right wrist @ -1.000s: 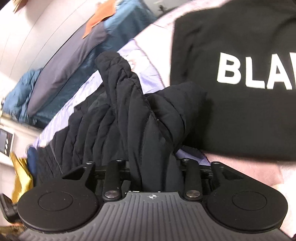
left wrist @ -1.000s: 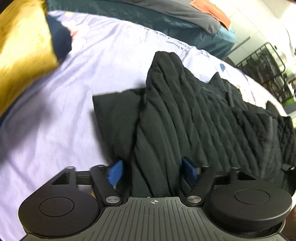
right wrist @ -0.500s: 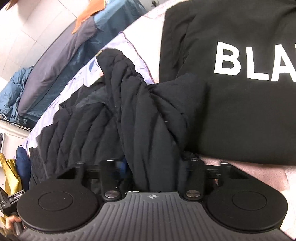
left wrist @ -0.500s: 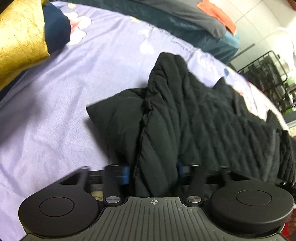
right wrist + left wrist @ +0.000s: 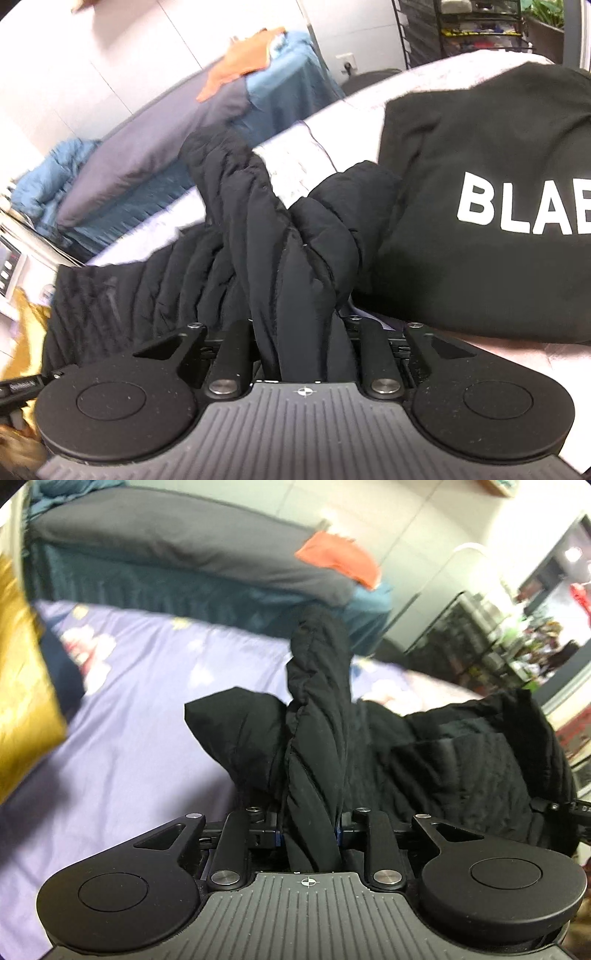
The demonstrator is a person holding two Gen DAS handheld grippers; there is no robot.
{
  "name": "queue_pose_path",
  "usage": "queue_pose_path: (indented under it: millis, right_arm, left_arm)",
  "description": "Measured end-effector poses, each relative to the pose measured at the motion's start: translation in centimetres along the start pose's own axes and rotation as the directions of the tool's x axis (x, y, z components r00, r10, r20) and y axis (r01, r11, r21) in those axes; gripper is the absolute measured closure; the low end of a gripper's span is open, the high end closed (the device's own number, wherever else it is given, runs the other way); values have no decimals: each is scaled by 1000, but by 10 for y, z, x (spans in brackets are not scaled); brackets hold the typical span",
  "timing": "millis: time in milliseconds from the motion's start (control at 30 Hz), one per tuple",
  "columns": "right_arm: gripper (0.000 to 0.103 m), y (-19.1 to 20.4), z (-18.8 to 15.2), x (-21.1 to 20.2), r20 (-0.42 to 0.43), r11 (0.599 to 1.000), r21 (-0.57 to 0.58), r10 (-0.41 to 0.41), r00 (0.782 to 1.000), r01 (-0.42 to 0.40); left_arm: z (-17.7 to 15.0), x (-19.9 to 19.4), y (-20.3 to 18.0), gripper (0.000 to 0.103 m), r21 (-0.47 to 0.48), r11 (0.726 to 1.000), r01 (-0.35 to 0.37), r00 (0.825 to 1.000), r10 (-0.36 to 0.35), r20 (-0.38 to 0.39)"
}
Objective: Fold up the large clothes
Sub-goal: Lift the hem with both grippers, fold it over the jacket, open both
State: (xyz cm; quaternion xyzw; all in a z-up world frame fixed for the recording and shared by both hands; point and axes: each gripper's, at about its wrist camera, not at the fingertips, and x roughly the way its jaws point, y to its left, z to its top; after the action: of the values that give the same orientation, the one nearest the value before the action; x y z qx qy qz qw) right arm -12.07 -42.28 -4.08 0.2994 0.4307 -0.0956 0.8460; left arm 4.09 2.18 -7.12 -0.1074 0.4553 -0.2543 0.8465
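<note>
A black quilted jacket point(image 5: 461, 760) hangs above a lilac bed sheet point(image 5: 140, 709). My left gripper point(image 5: 308, 836) is shut on a bunched edge of the jacket, which stands up between the jaws. My right gripper point(image 5: 301, 350) is shut on another bunched edge of the same jacket point(image 5: 258, 236). The jacket sags between the two grippers. The fingertips of both grippers are hidden in the fabric.
A black garment with white letters "BLA" point(image 5: 498, 206) lies on the bed at the right. A gold cushion point(image 5: 18, 686) is at the left. A second bed with a grey cover point(image 5: 177, 542) and an orange cloth point(image 5: 340, 559) stands behind. A wire rack point(image 5: 491, 638) is at the far right.
My left gripper closed on the jacket edge. Both grippers rose and tilted up, lifting the jacket off the sheet, so the far bed and wall came into view.
</note>
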Motion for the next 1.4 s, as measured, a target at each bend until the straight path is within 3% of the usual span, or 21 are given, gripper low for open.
queue_pose_path:
  millis: [167,367,533,633,767,867,900,1000,1033,1133,1400]
  right_arm:
    - [84,-2,38,-42,137,999,17,43,990,-46]
    - [84,-44,78,-110,303,999,43,-25,953,13]
    - [84,-89,99,-169,437,987,105,-156,886,122]
    - [84,-121,104,-189,488,970,151,-242,839,191]
    - [84,-170,106,-180,452,932,238,-355,818,273]
    - [82,-211,101,-144,352,893,312,-426,834,324]
    - [81,-223,98,-131,318,879,341,-440,840,332]
    - [75,-247,86,-101,264,836,400,-498,826,376]
    - [73,-256,85,-94,253,826,429,-499,829,366]
    - [62,-279,87,-75,206,790,499,-507,837,356]
    - [39,-295,90,-41,142,753,504,-555,820,422]
  left_arm:
    - [39,9,-51,30,116,987,115,993,-119,27]
    - [70,46,-151,31,278,923,265,960,-280,15]
    - [79,96,-228,32,349,869,351,932,-361,-40]
    - [71,140,-255,31,331,871,363,932,-340,-128]
    - [47,206,-262,31,307,903,301,938,-224,-263]
    - [32,239,-250,30,319,918,235,941,-132,-313]
    - [30,247,-244,26,307,924,228,938,-124,-324]
    - [29,263,-238,15,301,928,221,929,-106,-354]
    - [29,267,-240,5,314,926,212,930,-93,-356]
    - [29,276,-243,5,337,919,205,930,-75,-361]
    - [32,272,-233,0,335,923,191,930,-61,-362]
